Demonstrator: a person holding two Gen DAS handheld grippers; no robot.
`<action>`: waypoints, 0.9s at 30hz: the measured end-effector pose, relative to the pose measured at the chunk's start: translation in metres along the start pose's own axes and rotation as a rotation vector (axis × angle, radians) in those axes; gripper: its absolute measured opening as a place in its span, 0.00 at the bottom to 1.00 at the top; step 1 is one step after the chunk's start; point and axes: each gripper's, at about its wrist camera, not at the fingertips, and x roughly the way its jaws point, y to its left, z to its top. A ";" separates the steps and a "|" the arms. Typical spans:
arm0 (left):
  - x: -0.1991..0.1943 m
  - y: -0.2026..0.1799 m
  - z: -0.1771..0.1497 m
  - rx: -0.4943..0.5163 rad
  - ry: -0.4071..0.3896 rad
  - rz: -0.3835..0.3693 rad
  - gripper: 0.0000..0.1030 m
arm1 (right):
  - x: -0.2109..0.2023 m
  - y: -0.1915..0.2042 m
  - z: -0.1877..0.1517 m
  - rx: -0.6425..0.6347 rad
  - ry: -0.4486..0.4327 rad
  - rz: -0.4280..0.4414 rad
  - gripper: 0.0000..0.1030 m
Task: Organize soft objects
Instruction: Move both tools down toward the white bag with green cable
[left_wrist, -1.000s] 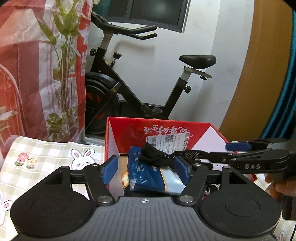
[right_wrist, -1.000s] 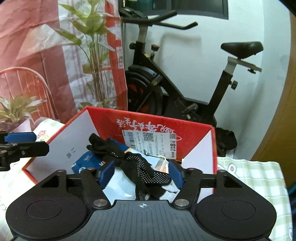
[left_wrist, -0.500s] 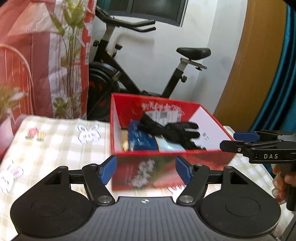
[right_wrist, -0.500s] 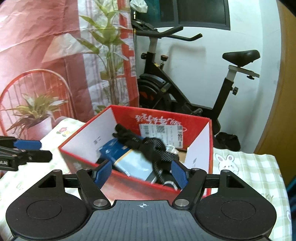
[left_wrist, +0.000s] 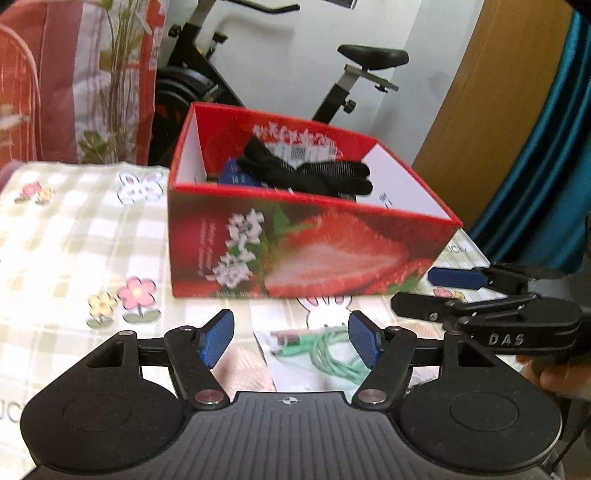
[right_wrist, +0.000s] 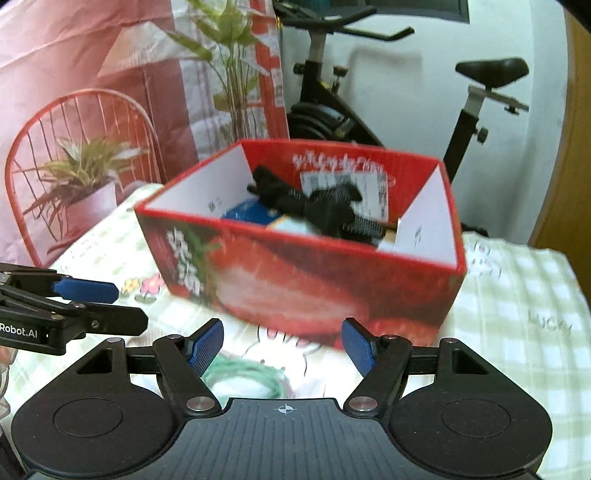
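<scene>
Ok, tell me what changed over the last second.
Both grippers drew back from over the red box and sank toward the table; left gripper and right gripper are open and empty. The black gloves stayed in the box.

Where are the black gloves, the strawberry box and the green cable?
black gloves (left_wrist: 314, 177), left wrist view, on the dotted fabric.
strawberry box (left_wrist: 332, 254), left wrist view, on its front wall.
green cable (left_wrist: 332, 363), left wrist view, on its coil.

White wall (right_wrist: 406, 92); black exercise bike (right_wrist: 332, 107) before it — wooden door (left_wrist: 491, 92), teal curtain (left_wrist: 546, 155) at right.
</scene>
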 end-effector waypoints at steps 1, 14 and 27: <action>0.003 0.001 -0.002 -0.007 0.009 -0.010 0.64 | 0.003 0.000 -0.004 0.008 0.006 0.002 0.65; 0.035 0.012 -0.032 -0.082 0.106 -0.041 0.55 | 0.023 -0.002 -0.057 0.171 0.073 0.010 0.60; 0.033 0.006 -0.044 -0.089 0.097 -0.071 0.55 | 0.008 -0.005 -0.077 0.181 0.009 0.020 0.49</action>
